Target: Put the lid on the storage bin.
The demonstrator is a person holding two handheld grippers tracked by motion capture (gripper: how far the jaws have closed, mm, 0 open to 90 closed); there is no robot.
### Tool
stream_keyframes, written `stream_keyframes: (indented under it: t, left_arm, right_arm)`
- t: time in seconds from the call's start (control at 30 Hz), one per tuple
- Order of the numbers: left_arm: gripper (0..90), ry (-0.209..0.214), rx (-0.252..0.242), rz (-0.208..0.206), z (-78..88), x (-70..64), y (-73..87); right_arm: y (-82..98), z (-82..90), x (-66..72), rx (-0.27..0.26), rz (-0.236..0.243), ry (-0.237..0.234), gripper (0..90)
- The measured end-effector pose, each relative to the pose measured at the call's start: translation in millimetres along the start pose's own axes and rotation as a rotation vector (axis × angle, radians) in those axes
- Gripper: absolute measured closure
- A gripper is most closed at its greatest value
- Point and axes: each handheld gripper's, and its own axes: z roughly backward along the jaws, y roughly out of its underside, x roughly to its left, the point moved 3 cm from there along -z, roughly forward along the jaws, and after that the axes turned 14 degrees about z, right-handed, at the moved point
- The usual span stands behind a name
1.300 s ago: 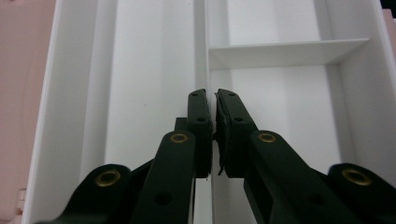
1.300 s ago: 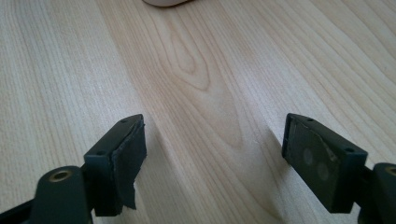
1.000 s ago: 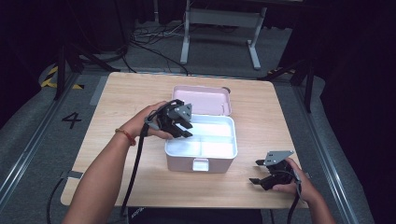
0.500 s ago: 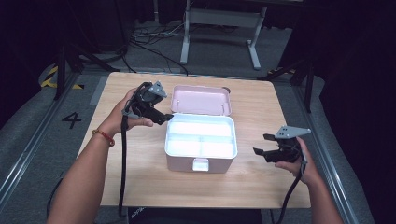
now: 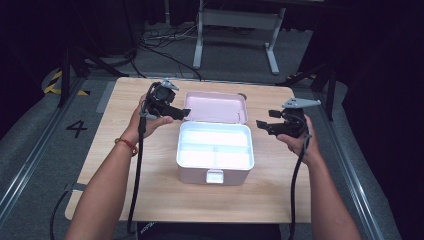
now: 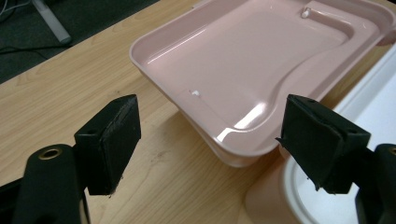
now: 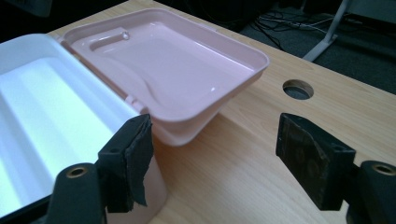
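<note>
Currently the box (image 5: pixel 215 156) sits mid-table with its pink lid (image 5: pixel 216 107) swung fully back, so opening appears complete. Left gripper (image 5: pixel 181 113) jaws have just been opening, nothing between them; right gripper (image 5: pixel 261 125) is likewise spread and empty. Both white compartments look empty, so loading or closing would remain.

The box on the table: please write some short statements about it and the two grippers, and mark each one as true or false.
1. The box stands open, its pink lid folded back. True.
2. The left gripper is clamped on the lid. False: its jaws are open with nothing between them, beside the lid's corner; they have just been opening.
3. The box has a blue lid. False: the lid is pink and the base is white.
4. The right gripper is held at the box's right side, holding nothing. True; its jaws have closed a little.
5. The box is full of tools. False: its white compartments look empty.
</note>
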Motion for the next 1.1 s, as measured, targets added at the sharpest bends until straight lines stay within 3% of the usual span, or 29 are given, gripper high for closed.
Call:
stream_keyframes:
  t: [0.13, 0.2, 0.27, 0.33, 0.37, 0.53, 0.6, 0.63, 0.67, 0.7, 0.83, 0.9, 1.0, 1.1]
  left_arm:
    - [18.9, 0.018, 0.012, 0.015, -8.9, -0.9, 0.0]
    - [18.8, 0.035, 0.019, 0.054, -18.8, 0.7, 1.0]
    - [18.7, 0.039, 0.022, 0.066, -22.1, 1.4, 1.5]
    - [18.5, 0.040, 0.029, 0.085, -27.9, 2.3, 2.7]
    - [18.5, 0.066, 0.041, 0.110, -34.7, 3.5, 4.5]
    - [17.8, 0.094, 0.050, 0.132, -45.4, 6.4, 8.0]
    - [15.8, 0.138, 0.026, 0.170, -48.7, 11.4, 8.2]
    - [16.2, 0.129, 0.023, 0.182, -49.8, 12.7, 8.2]
    - [17.4, 0.088, 0.029, 0.182, -53.4, 15.3, 8.4]
    - [18.1, 0.073, 0.039, 0.192, -57.0, 16.9, 8.9]
    - [16.7, 0.075, 0.059, 0.201, -66.6, 18.9, 11.0]
    - [17.2, 0.129, 0.052, 0.222, -72.5, 19.0, 11.4]
    - [16.8, 0.158, 0.052, 0.236, -77.3, 16.9, 11.3]
    - [16.5, 0.185, 0.043, 0.249, -79.8, 16.5, 11.6]
  right_arm:
    - [-9.9, -19.3, -0.1, 0.011, -0.019, -0.019, 27.7]
    - [-11.5, -29.1, 0.6, 0.027, -0.026, -0.039, 26.8]
    - [-11.2, -35.5, 0.8, 0.039, -0.029, -0.037, 26.8]
    - [-9.4, -48.7, 1.0, 0.063, -0.060, -0.039, 26.4]
    - [-8.7, -53.8, 1.1, 0.069, -0.075, -0.044, 26.1]
    - [-6.3, -64.9, -0.3, 0.070, -0.121, -0.049, 25.9]
    - [-5.3, -71.0, -1.5, 0.075, -0.133, -0.050, 24.9]
    - [-4.7, -74.5, -2.0, 0.084, -0.139, -0.048, 24.9]
    - [-4.2, -76.8, -2.3, 0.090, -0.144, -0.046, 24.8]
    - [-3.4, -81.1, -2.8, 0.097, -0.153, -0.042, 24.7]
    - [-1.3, -92.3, -4.6, 0.109, -0.189, -0.038, 25.1]
    - [0.2, -95.9, -5.2, 0.114, -0.206, -0.039, 25.1]
    - [3.1, -100.0, -7.6, 0.114, -0.250, -0.063, 20.2]
    - [4.1, -102.4, -9.0, 0.104, -0.276, -0.086, 20.8]
